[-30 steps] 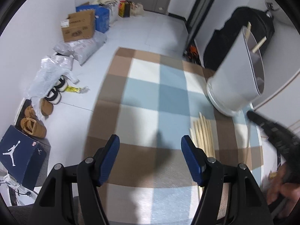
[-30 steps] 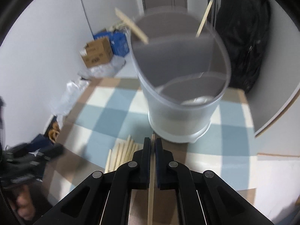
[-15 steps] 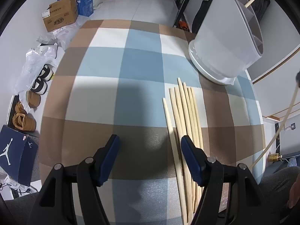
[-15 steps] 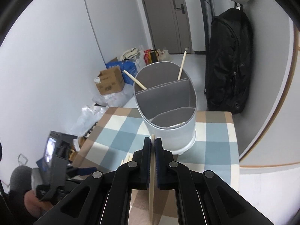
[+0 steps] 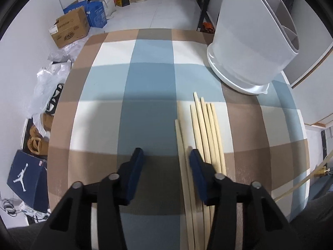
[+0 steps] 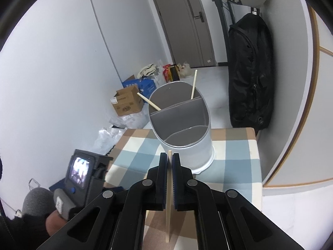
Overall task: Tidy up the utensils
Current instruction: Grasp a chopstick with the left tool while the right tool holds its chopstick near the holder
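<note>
While you look down through the left wrist camera, your left gripper (image 5: 164, 158) hangs over the checked blue, tan and white tablecloth (image 5: 145, 83), its blue-padded jaws spread with a clear gap; they have just been closing. Two sticks from the row of pale wooden chopsticks (image 5: 205, 129) run up between the pads near the right-hand one, but neither pad presses on them. That row lies flat on the cloth, just in front of the tall white plastic utensil holder (image 5: 247, 48), which stands at the cloth's far right corner. One chopstick tip pokes out of the holder's top. Beyond the cloth's far left corner, on the floor, sits a brown cardboard box (image 5: 69, 30), and a dark blue shoebox (image 5: 27, 179) lies on the floor left of the cloth's near edge.

Through the right wrist camera, your right gripper (image 6: 169, 164) has its jaws pressed together on a single pale wooden chopstick (image 6: 168, 204), which runs lengthwise through the pads and juts a little past their tips. It points toward the holder (image 6: 187, 129) from the near side. You can see the holder's grey dividers, and two chopsticks lean in its rear compartment, one to the left and one upright at the right. Right of the holder, a black backpack (image 6: 249, 73) hangs against the wall. Left of it, low in the view, the body of your other gripper shows a small lit screen (image 6: 80, 170).
</note>
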{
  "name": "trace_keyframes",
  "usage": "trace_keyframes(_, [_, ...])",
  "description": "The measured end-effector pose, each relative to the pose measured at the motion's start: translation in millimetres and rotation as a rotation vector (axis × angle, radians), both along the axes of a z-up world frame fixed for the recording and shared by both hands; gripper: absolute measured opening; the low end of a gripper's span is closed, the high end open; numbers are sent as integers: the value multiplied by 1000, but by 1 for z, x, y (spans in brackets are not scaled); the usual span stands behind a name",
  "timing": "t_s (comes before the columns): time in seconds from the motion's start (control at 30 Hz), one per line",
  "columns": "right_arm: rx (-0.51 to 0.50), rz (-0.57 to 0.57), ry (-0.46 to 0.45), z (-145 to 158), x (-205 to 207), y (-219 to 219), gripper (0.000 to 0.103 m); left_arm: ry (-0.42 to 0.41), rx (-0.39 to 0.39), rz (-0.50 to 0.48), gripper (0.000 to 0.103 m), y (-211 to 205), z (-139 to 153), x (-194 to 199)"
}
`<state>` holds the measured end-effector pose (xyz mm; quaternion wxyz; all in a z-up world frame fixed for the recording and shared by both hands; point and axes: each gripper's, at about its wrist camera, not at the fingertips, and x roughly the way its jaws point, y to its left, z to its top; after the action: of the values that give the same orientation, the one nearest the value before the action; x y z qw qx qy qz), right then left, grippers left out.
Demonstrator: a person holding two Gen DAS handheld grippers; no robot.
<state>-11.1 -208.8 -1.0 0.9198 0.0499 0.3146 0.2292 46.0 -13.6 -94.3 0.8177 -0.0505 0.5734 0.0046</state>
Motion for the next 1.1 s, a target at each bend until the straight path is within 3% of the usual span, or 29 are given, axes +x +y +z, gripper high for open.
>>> trace_keyframes(0.1, [8,-1,-5,2,-2,-3,4,-14,24,-8,27,-2,0,2])
trace_keyframes(0.23, [18,0,-7,3,-4,-7,4,-23,-24,6,25,4,-1,4])
trace_keyframes(0.37, [30,0,-10,5,-5,-10,4,-20,-134,23,25,12,1,4])
trace_keyframes(0.5, [40,-3,-7,5,-4,-13,4,-22,-242,104,25,28,4,0])
trace_keyframes(0.67, [42,5,-11,5,-6,-12,4,-14,-185,109,25,24,2,1])
trace_keyframes(1.1, [49,-1,-8,6,-4,-13,4,-44,-1,-33,26,-1,2,-4])
